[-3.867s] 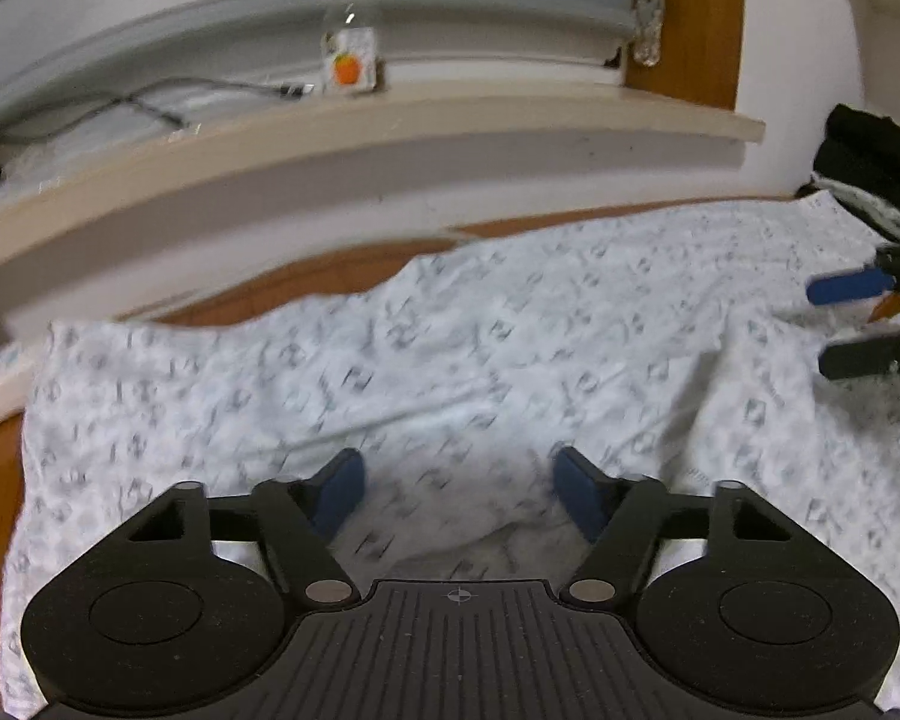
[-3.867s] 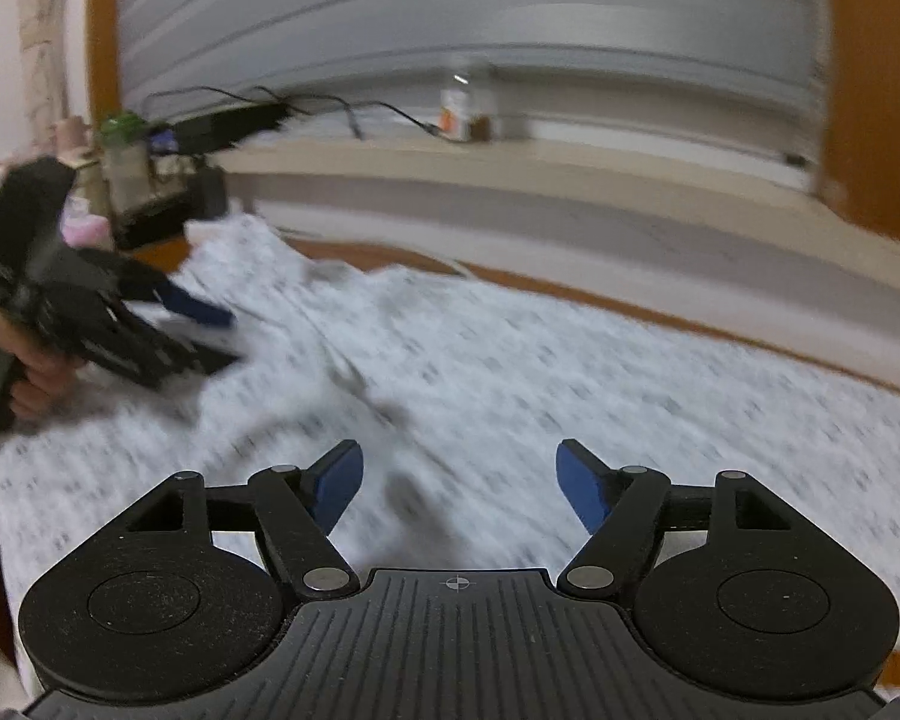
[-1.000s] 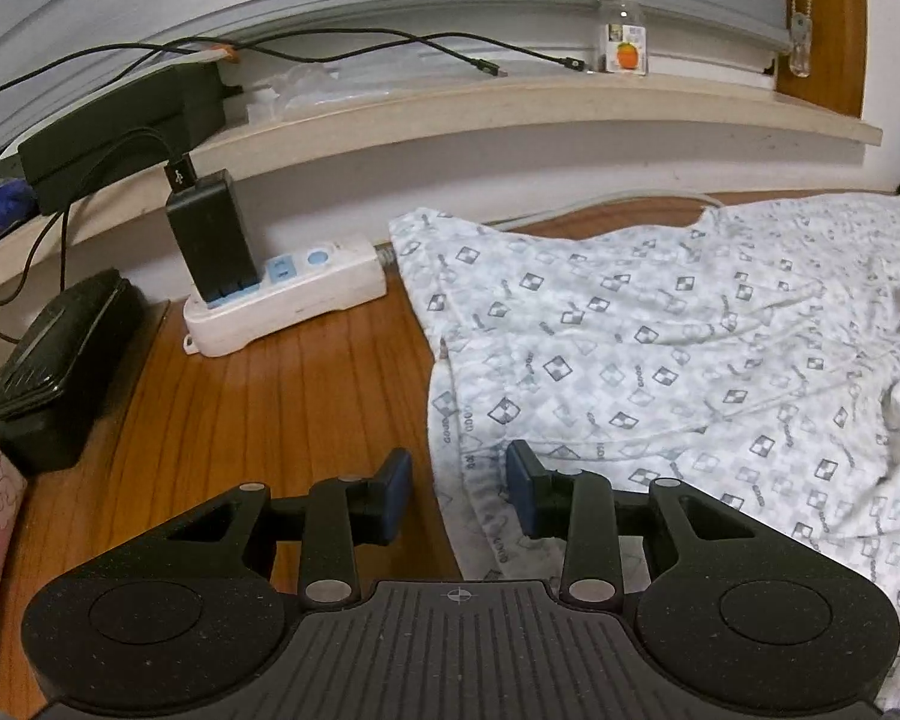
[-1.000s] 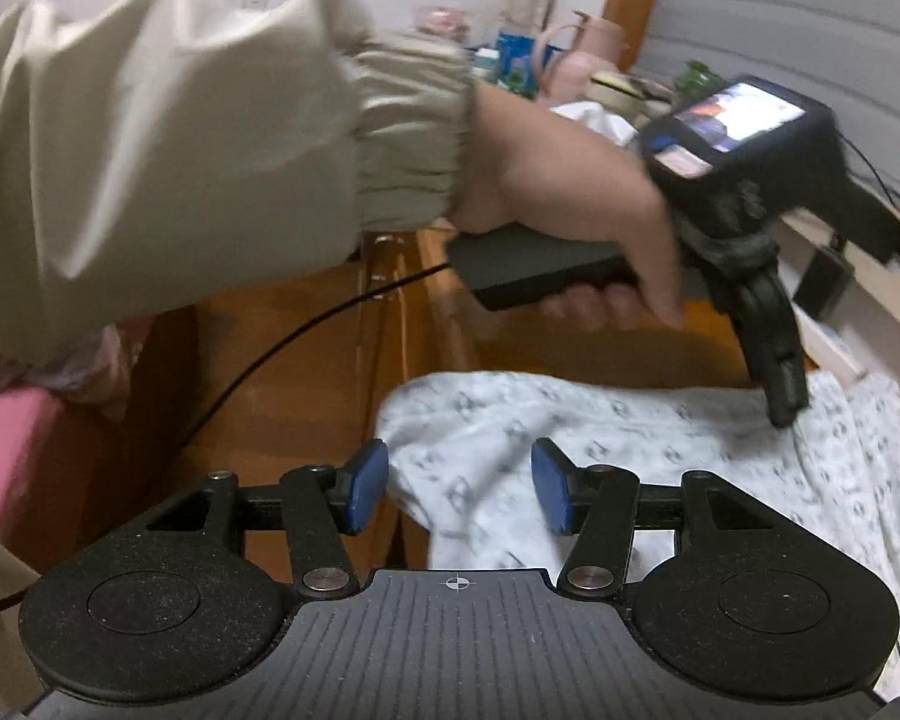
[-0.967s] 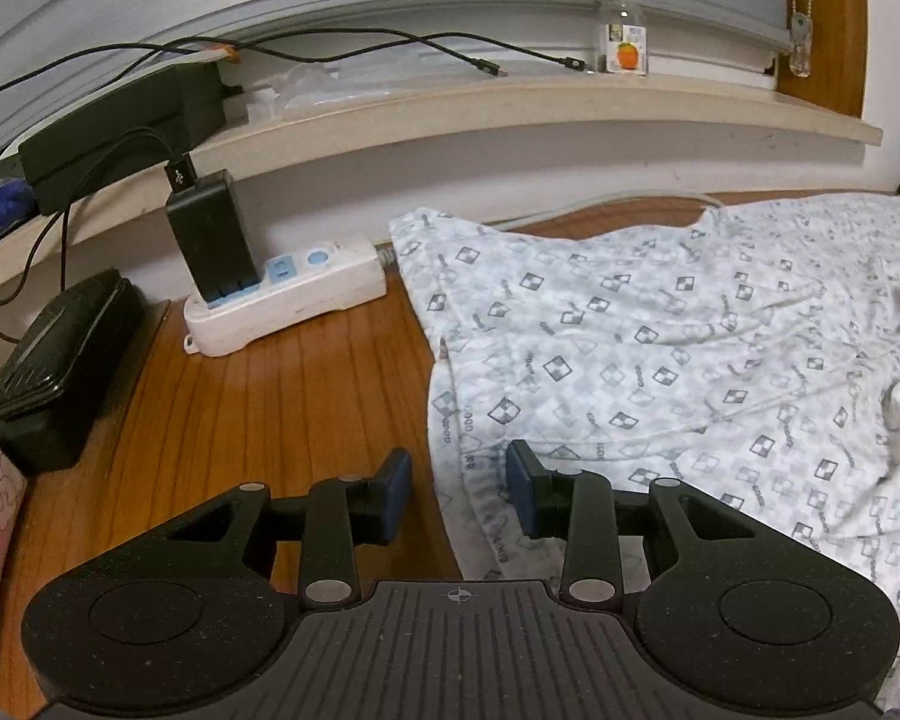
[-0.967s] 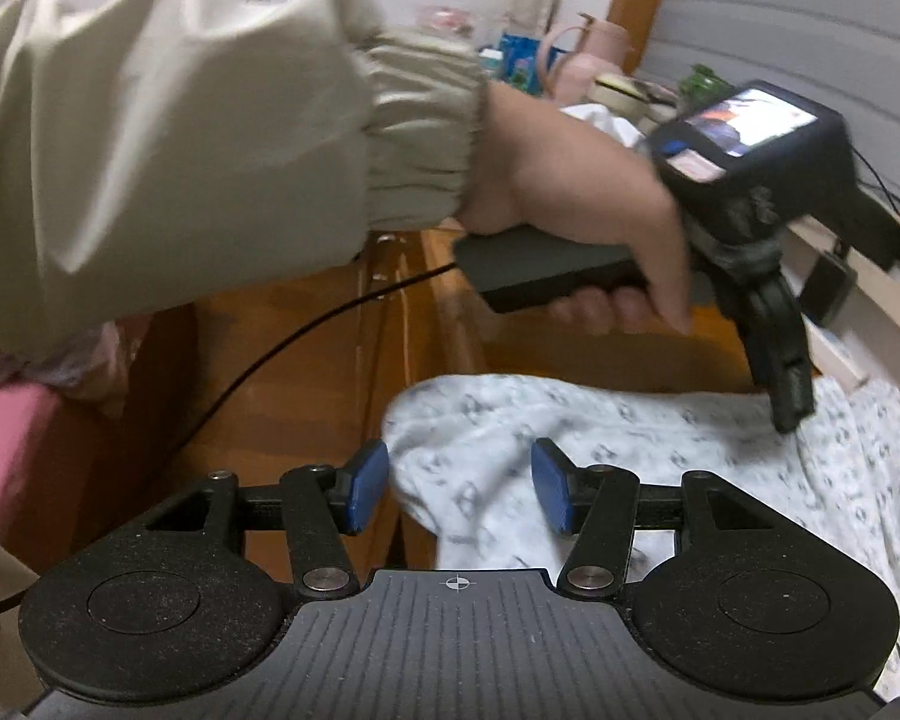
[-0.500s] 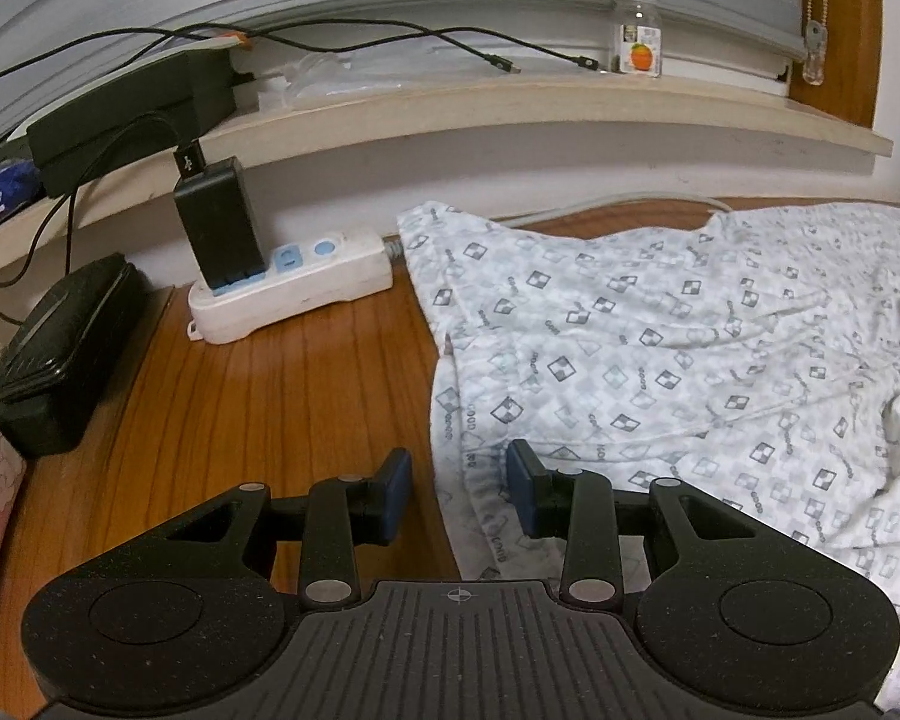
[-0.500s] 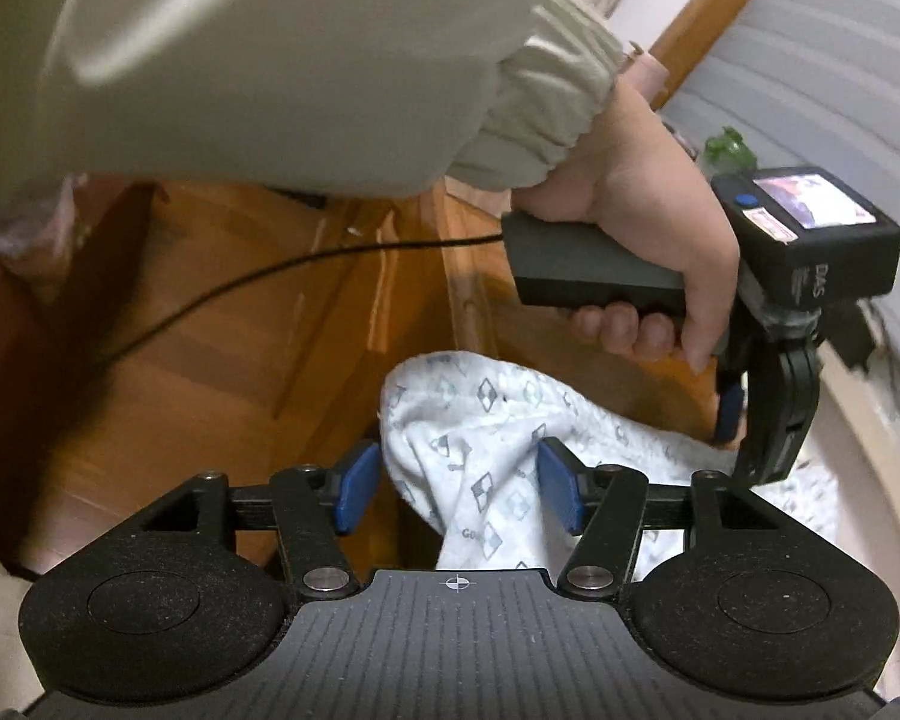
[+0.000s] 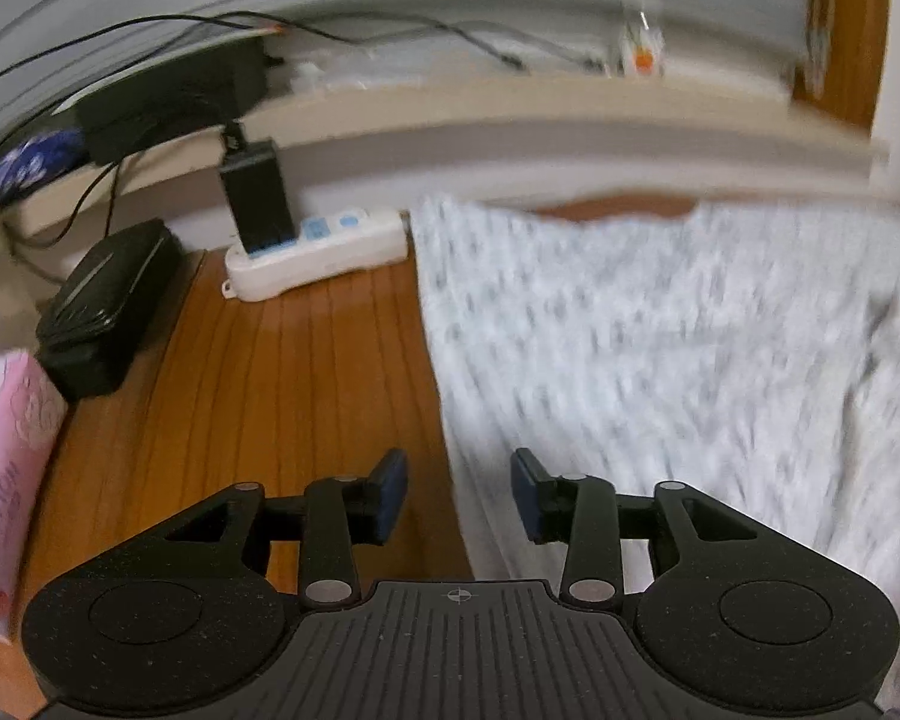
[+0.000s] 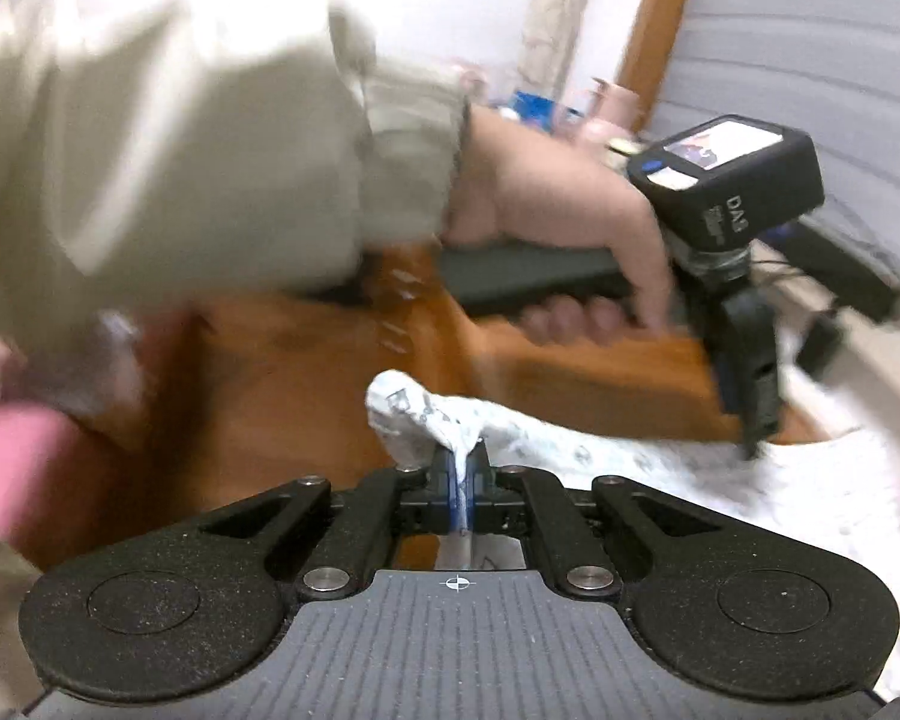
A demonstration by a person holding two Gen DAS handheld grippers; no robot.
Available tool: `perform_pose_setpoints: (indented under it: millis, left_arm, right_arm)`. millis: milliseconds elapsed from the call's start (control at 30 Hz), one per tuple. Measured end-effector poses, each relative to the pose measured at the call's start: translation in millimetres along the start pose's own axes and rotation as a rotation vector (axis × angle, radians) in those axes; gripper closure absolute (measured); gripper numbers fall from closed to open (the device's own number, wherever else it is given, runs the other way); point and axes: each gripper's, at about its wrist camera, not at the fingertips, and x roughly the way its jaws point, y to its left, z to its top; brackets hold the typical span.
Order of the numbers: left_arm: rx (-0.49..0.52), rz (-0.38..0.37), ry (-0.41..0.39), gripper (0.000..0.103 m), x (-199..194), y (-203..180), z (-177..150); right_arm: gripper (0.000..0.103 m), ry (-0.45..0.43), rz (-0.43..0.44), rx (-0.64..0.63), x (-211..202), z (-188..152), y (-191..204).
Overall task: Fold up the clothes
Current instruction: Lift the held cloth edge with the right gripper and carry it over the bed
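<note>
White patterned garment (image 9: 660, 330) lies spread over the right part of the wooden desk (image 9: 306, 372), its left edge running down between the left gripper's fingers; print is motion-blurred. Left gripper (image 9: 459, 495) has its blue-padded fingers (image 9: 390, 483) apart, one over bare wood, the other over the cloth, nothing pinched. Right gripper (image 10: 463, 480) is clamped tight on a bunched corner of the garment (image 10: 426, 420), a lump of fabric sticking up just past the pads, rest of the cloth trailing off to the right across the desk. In the right wrist view the left hand (image 10: 570, 228) in a beige sleeve (image 10: 180, 180) holds the other gripper's handle, its camera unit (image 10: 732, 180) above the cloth edge. White power strip (image 9: 318, 252) sits at the back of the desk with a black adapter (image 9: 258, 198) plugged in. Black case (image 9: 108, 306) beside it at left, shut, contents not visible. Pink tissue pack (image 9: 6, 480) at far left edge. Small jar (image 9: 642, 51) on the windowsill (image 9: 510, 102), too blurred to read contents; cables (image 9: 150, 36) run along the sill.
</note>
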Motion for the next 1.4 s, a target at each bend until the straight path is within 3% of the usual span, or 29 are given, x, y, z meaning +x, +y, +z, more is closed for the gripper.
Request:
perform_pose_setpoints:
  millis: [100, 200, 300, 433, 533, 667, 800, 967, 1033, 1133, 1233, 1400]
  left_arm:
    - [-0.052, -0.035, -0.022, 0.059, 0, 5, -3]
    - [-0.030, -0.012, 0.004, 0.058, 14, 5, -9]
    - [-0.052, 0.025, 0.000, 0.062, 17, 11, -9]
    - [-0.054, 0.110, 0.009, 0.067, 16, 19, -10]
    - [-0.100, 0.125, -0.040, 0.067, 3, 31, -13]
    - [-0.146, 0.103, -0.114, 0.067, -21, 39, -12]
    - [-0.112, 0.084, -0.158, 0.063, -37, 29, -9]
    - [-0.124, 0.044, -0.199, 0.061, -38, 21, -4]
    - [-0.115, 0.028, -0.191, 0.060, -31, 17, -3]
    - [-0.110, 0.008, -0.174, 0.058, -17, 12, -1]
    - [-0.118, -0.022, -0.156, 0.052, -3, 8, 1]
    - [-0.101, -0.040, -0.114, 0.052, 15, -1, -1]
  right_arm:
    - [0.099, -0.020, 0.063, 0.030, -13, 12, -1]
    - [0.099, -0.035, 0.105, 0.051, -24, 24, -2]
    - [0.099, -0.048, 0.085, 0.062, -39, 33, -17]
    - [0.099, -0.033, -0.001, 0.014, -49, 38, -45]
    - [0.099, 0.017, -0.102, -0.038, -45, 39, -88]
    - [0.099, 0.105, -0.243, -0.125, -29, 45, -155]
    - [0.099, 0.193, -0.363, -0.251, 2, 55, -219]
    - [0.099, 0.206, -0.391, -0.334, 45, 51, -272]
    - [0.099, 0.209, -0.389, -0.286, 65, 44, -288]
    - [0.088, 0.240, -0.407, -0.231, 96, 25, -302]
    - [0.059, 0.285, -0.439, -0.156, 99, 8, -304]
    - [0.057, 0.271, -0.399, -0.028, 54, -5, -309]
